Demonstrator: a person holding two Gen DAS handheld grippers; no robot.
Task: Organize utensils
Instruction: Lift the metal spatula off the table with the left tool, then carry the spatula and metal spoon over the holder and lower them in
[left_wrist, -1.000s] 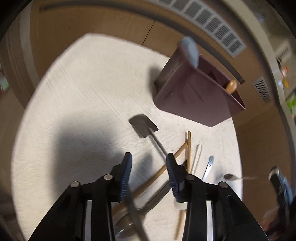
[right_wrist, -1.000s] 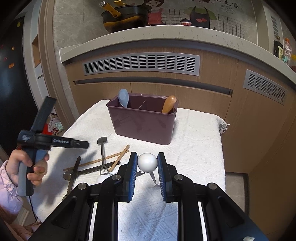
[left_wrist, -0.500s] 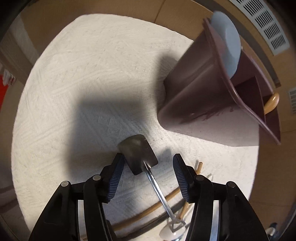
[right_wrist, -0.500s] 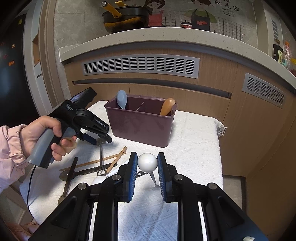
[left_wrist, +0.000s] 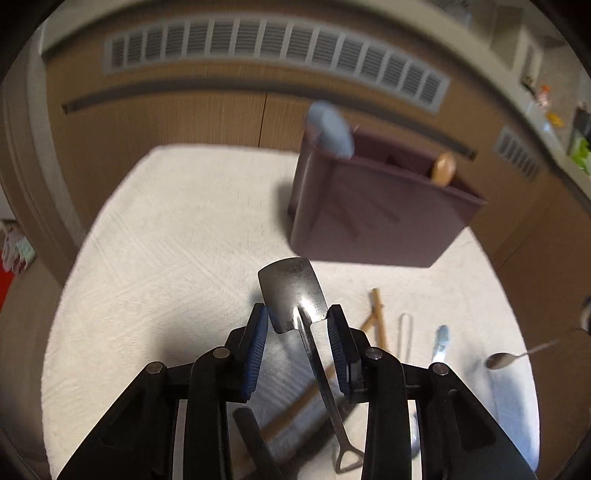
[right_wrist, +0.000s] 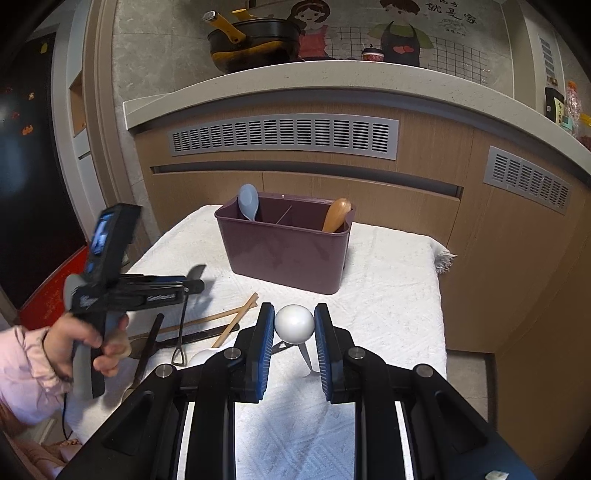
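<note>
gripping a small metal spatula (left_wrist: 293, 295), seemingly lifted, left gripper (left_wrist: 297, 332) angled downward

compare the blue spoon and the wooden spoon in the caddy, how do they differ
The blue spoon is pale blue-grey and stands at the left end of the purple caddy; the wooden spoon is brown and leans at the right end. The blue bowl looks broader. Both stand bowl-up, handles hidden inside.

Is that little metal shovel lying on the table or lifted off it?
Lifted: the metal shovel hangs, handle down, between the left hand-held gripper's pads.
</note>
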